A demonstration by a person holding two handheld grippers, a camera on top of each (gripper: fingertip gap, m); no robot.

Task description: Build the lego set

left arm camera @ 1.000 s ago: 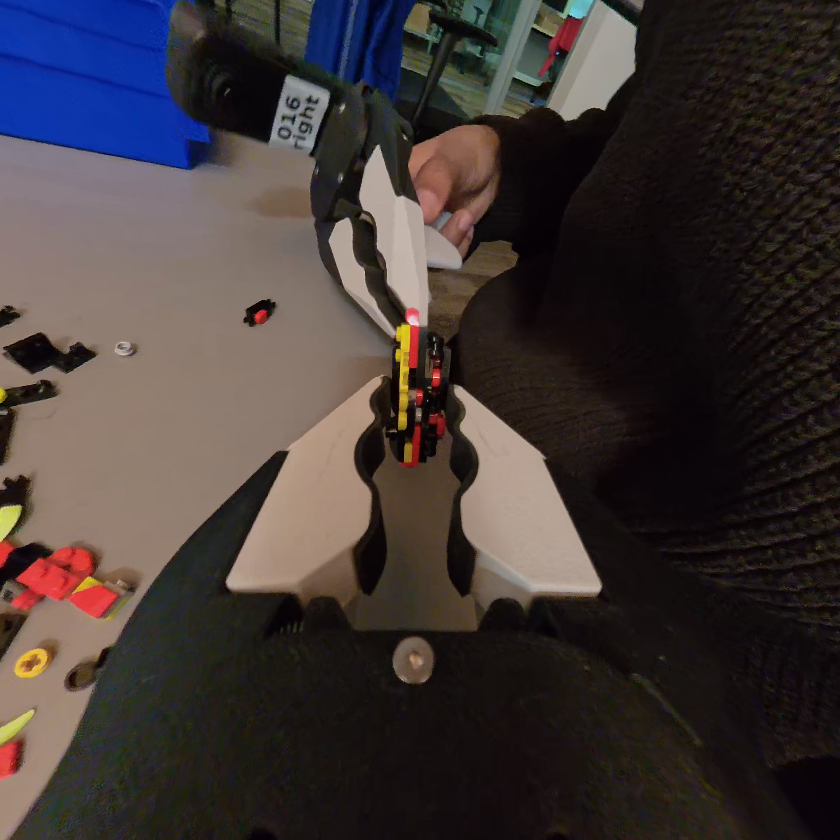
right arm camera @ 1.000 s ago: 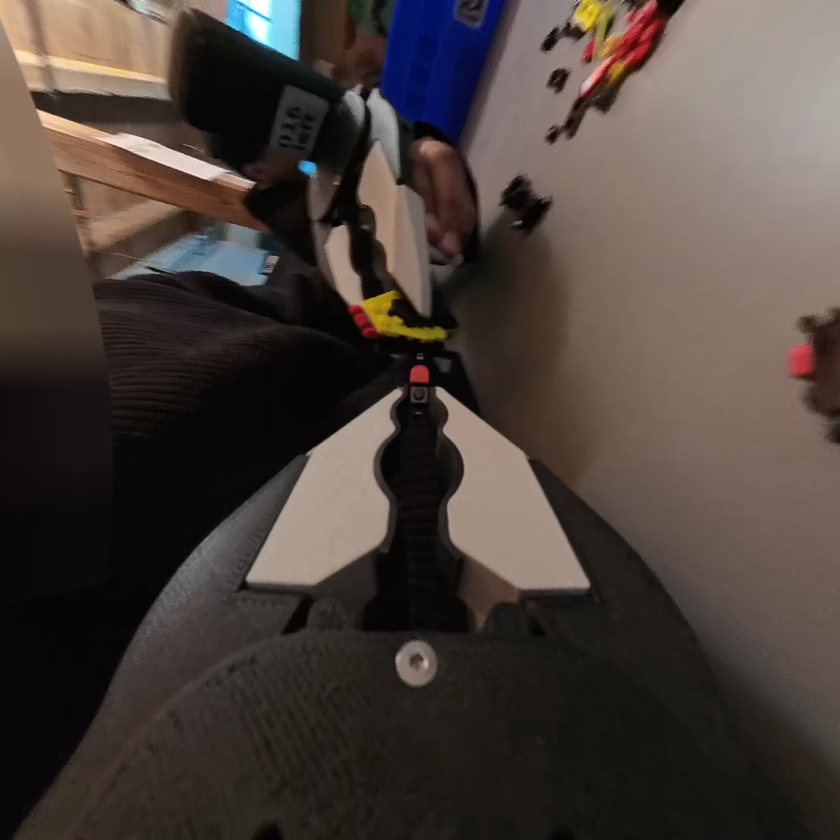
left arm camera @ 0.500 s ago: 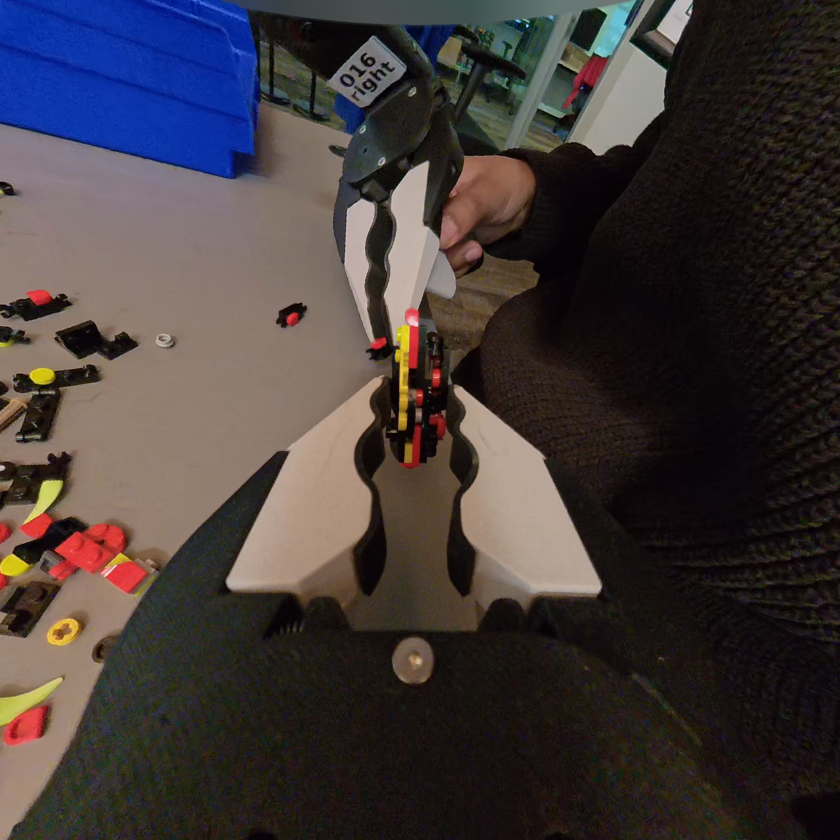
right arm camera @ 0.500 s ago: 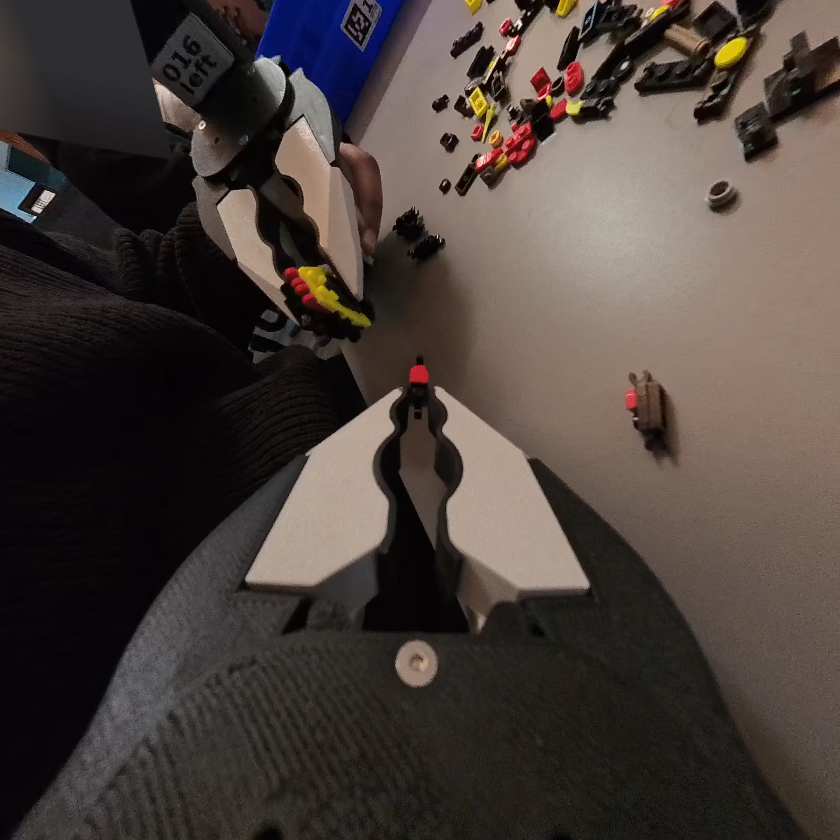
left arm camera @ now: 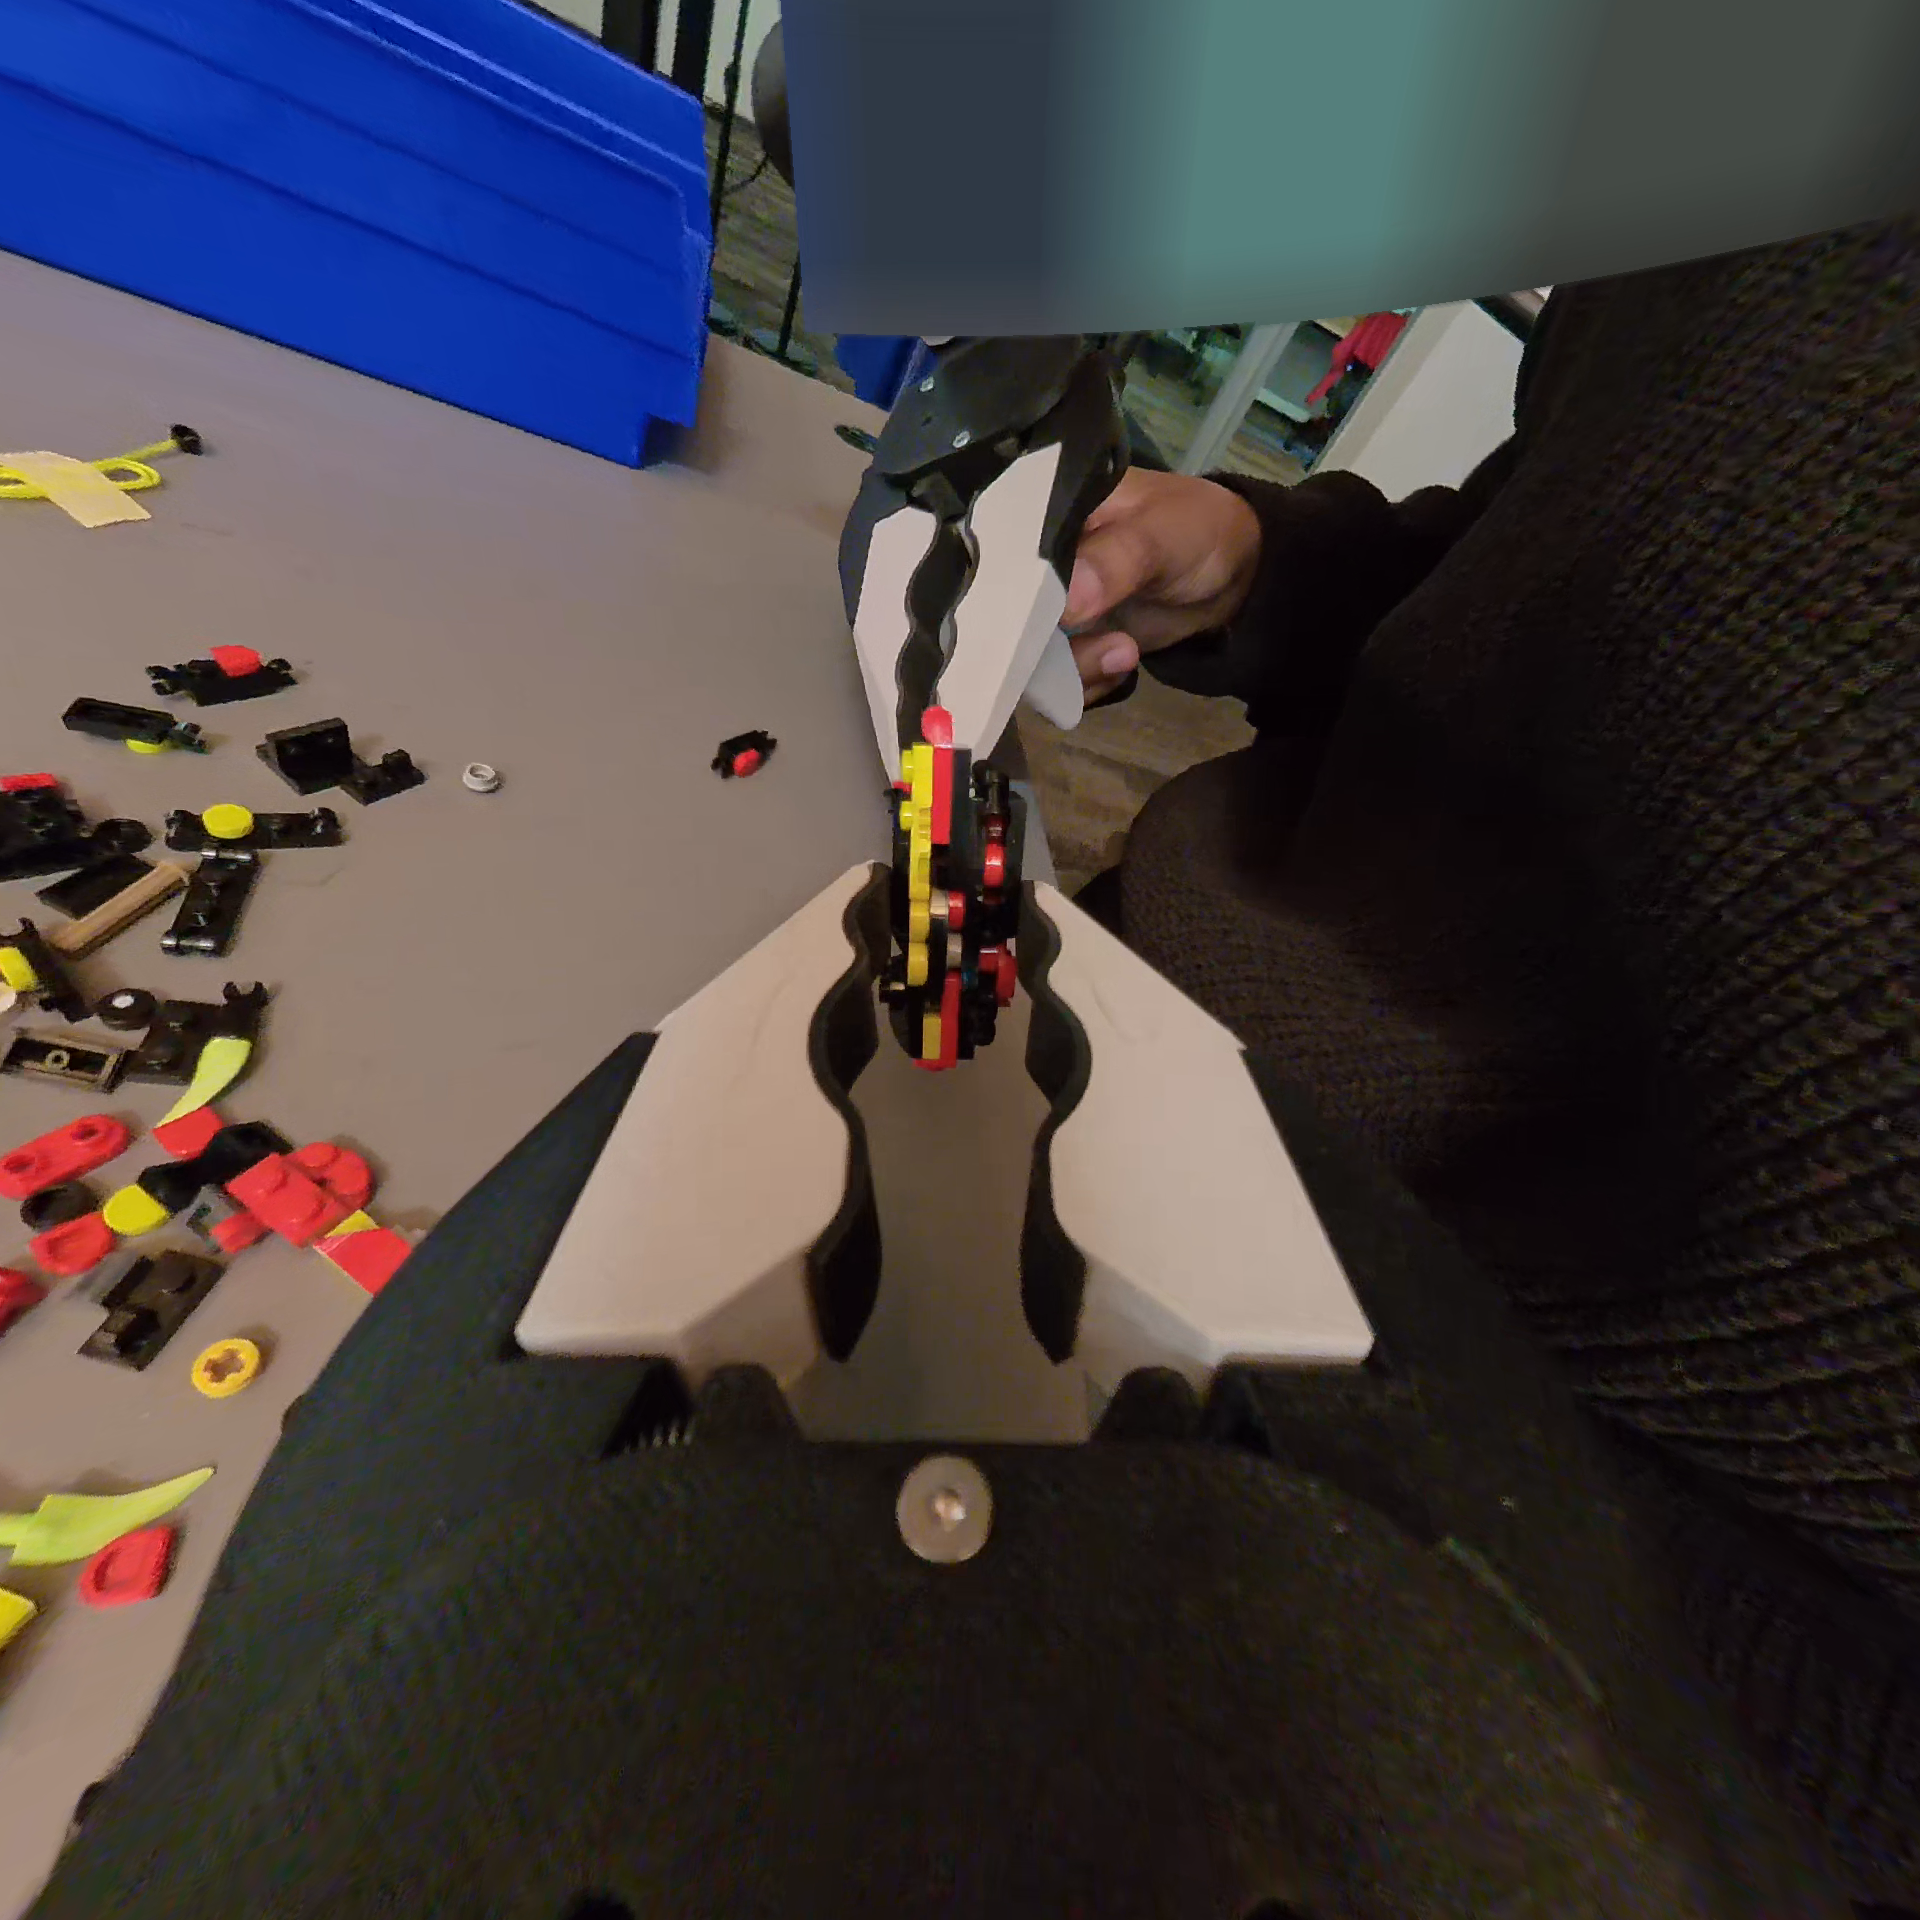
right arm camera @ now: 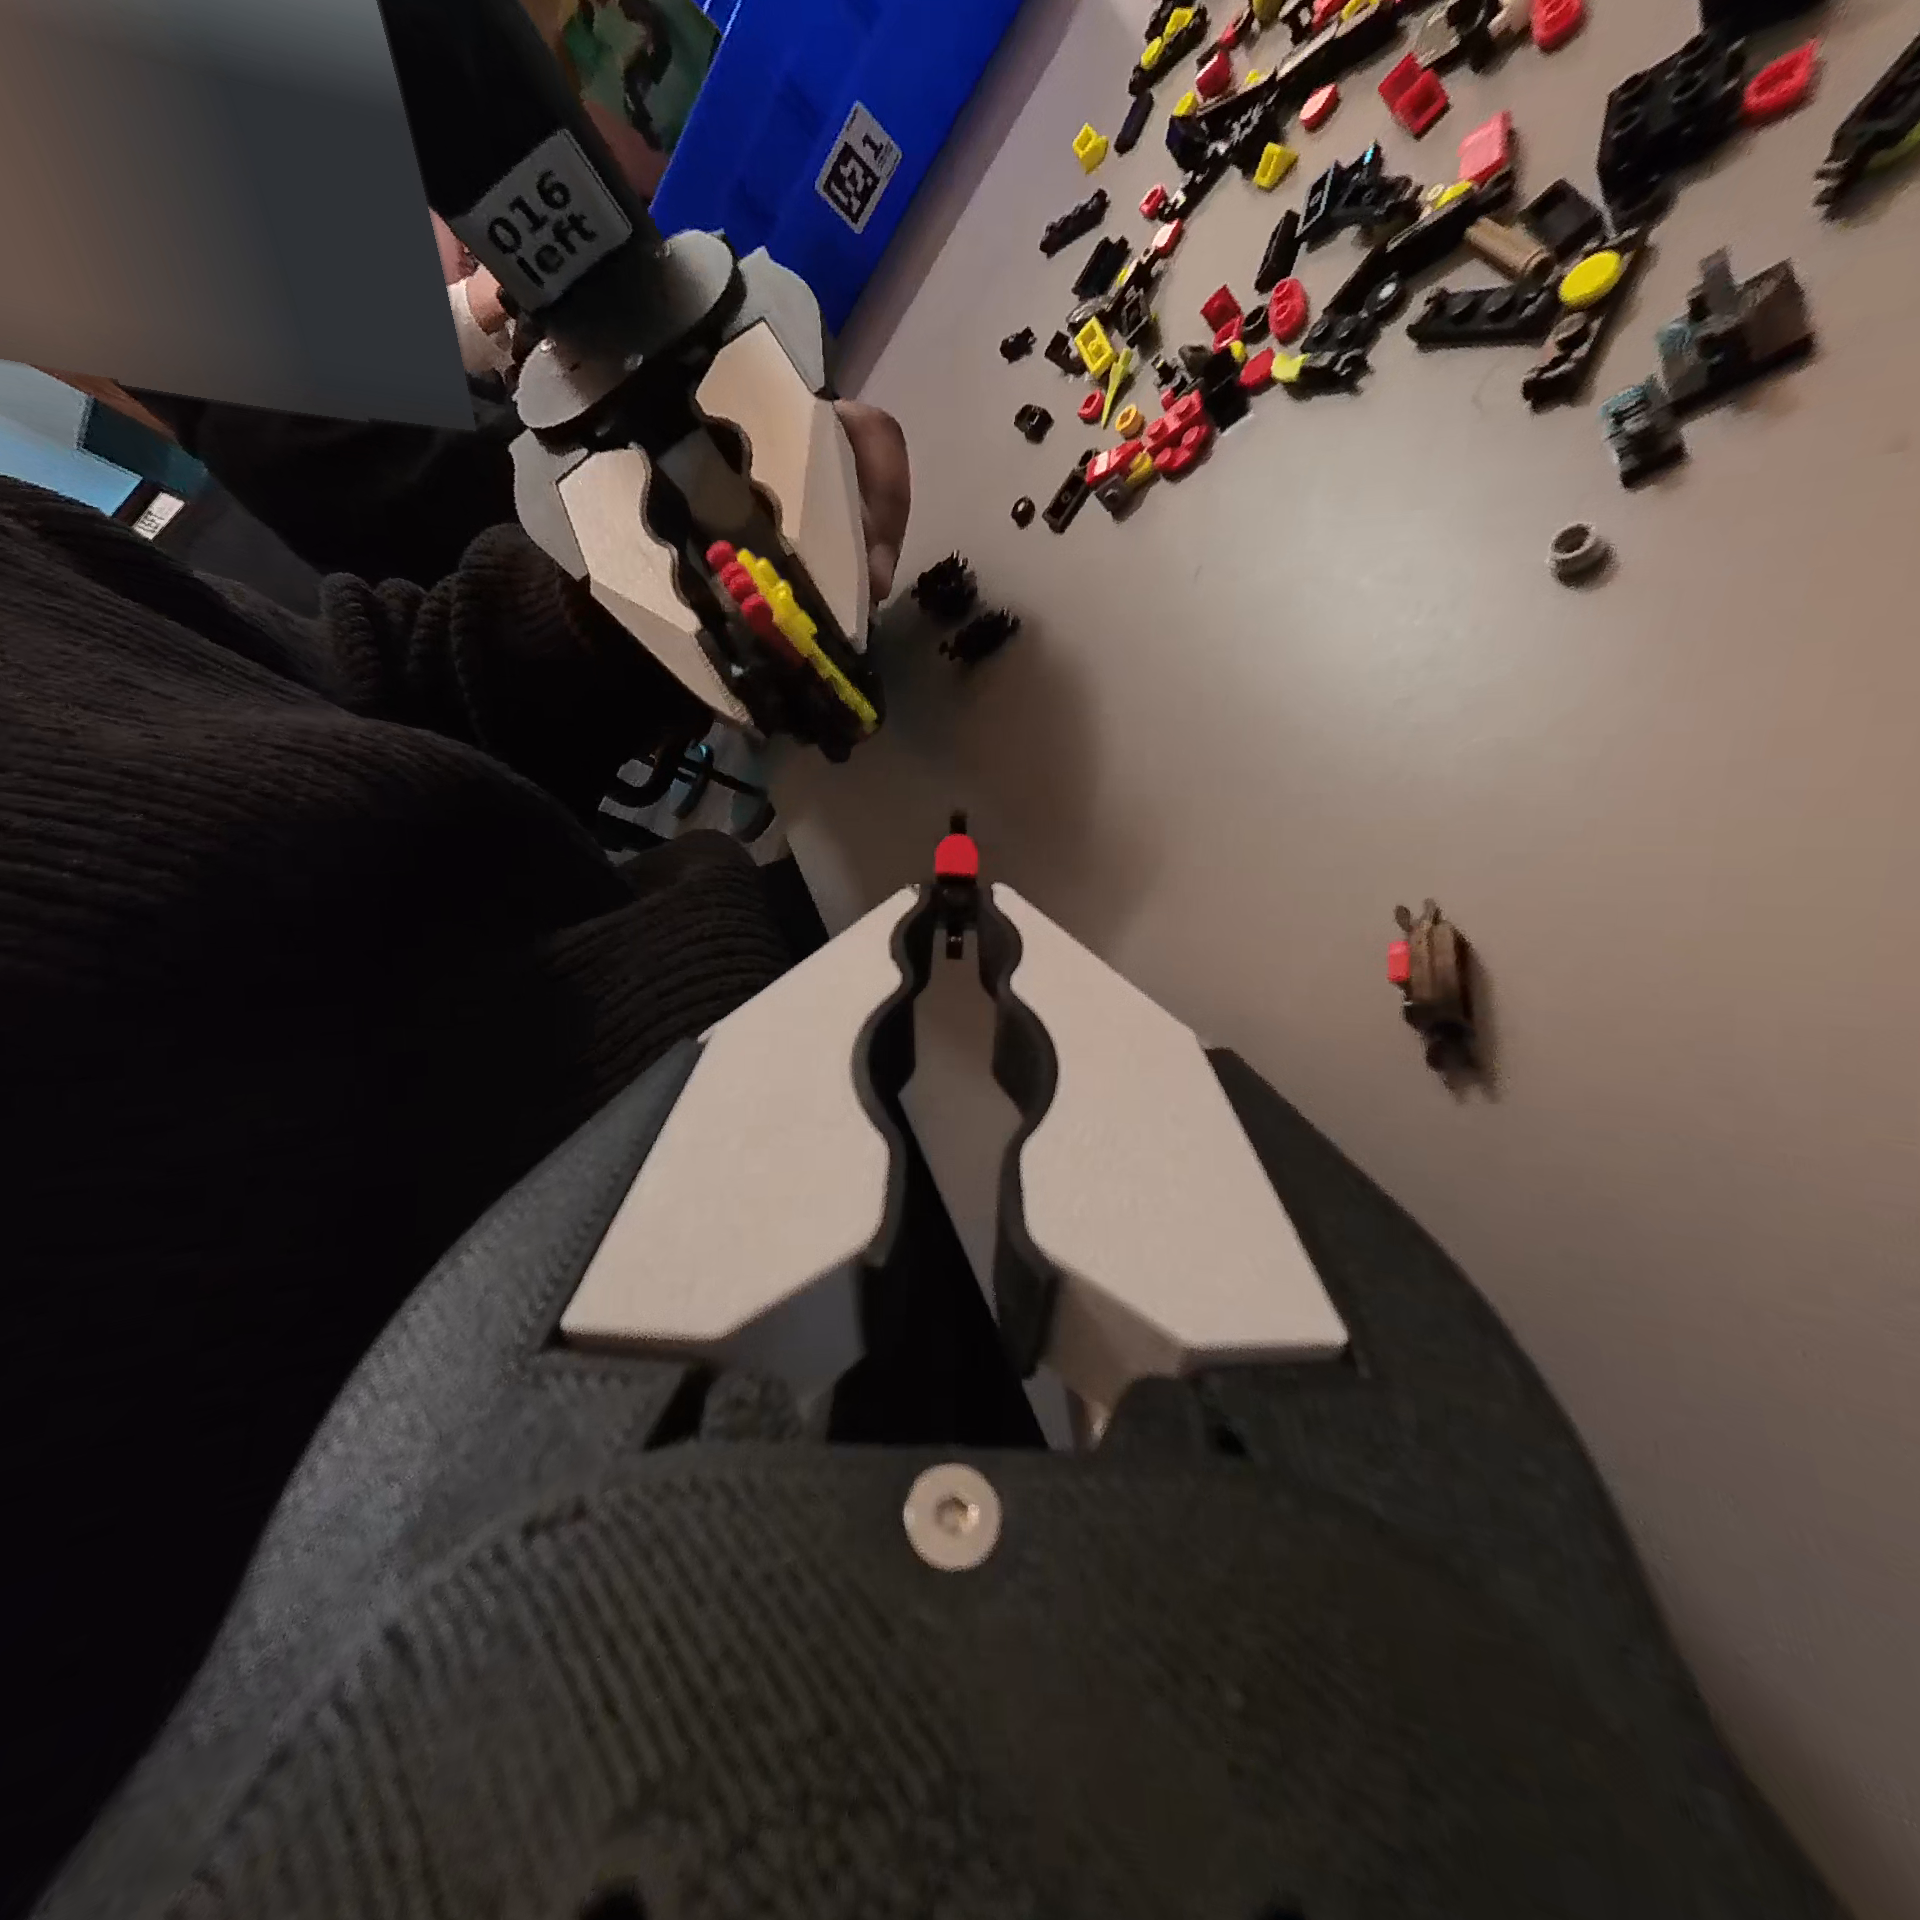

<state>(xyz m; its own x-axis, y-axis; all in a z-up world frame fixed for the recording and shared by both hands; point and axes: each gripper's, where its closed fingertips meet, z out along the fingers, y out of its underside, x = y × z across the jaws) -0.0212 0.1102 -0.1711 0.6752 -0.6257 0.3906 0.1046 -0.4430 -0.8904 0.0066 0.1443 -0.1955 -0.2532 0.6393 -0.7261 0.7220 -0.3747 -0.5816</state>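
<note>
The left gripper [left arm camera: 951, 914] has its jaws clamped on both sides of a small model [left arm camera: 951, 904] of yellow, red and black bricks, held upright just past the tabletop [left arm camera: 540, 644] edge, over the person's lap. The right gripper [right arm camera: 954, 894] has its jaws nearly closed, pinching a tiny black piece with a red cap [right arm camera: 955, 858] at the very tips (the cap pokes out beyond them). In the left view the cap sits just at the model's top end; whether it touches, I cannot tell. Loose bricks [right arm camera: 1299, 301] lie scattered well apart.

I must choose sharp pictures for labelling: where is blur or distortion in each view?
Left wrist view: sharp on the black, yellow and red brick assembly; the blue plastic bin bows from the wide lens. Right wrist view: the small black piece with red cap is smeared.
</note>
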